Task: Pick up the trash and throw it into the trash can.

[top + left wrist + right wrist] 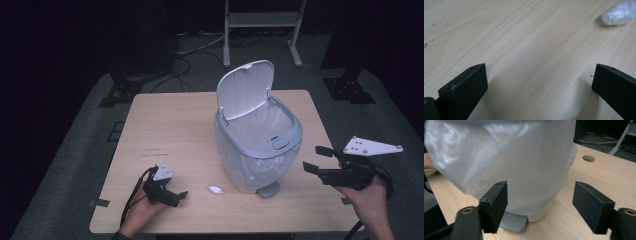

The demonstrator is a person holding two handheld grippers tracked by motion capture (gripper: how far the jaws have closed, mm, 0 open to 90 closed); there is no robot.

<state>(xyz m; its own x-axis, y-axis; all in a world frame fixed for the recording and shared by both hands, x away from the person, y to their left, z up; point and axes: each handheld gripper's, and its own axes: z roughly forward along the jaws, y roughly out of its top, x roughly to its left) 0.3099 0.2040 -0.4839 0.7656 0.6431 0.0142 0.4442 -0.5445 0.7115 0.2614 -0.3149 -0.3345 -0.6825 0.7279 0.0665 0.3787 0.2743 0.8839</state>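
Lid of white plastic-lined bin (257, 135) up; small crumpled plastic ball (215, 189) near tabletop's front edge, not binned. Left gripper (181, 196) wide, empty. Right gripper (316, 159) wide, empty.

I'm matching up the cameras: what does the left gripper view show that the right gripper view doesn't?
Left gripper view alone: a small wad of clear plastic lying on the table ahead of the left gripper, whose jaws are open.

Right gripper view alone: the bin with its plastic liner, its grey pedal, and the right gripper, jaws open.

Both: the wooden table.
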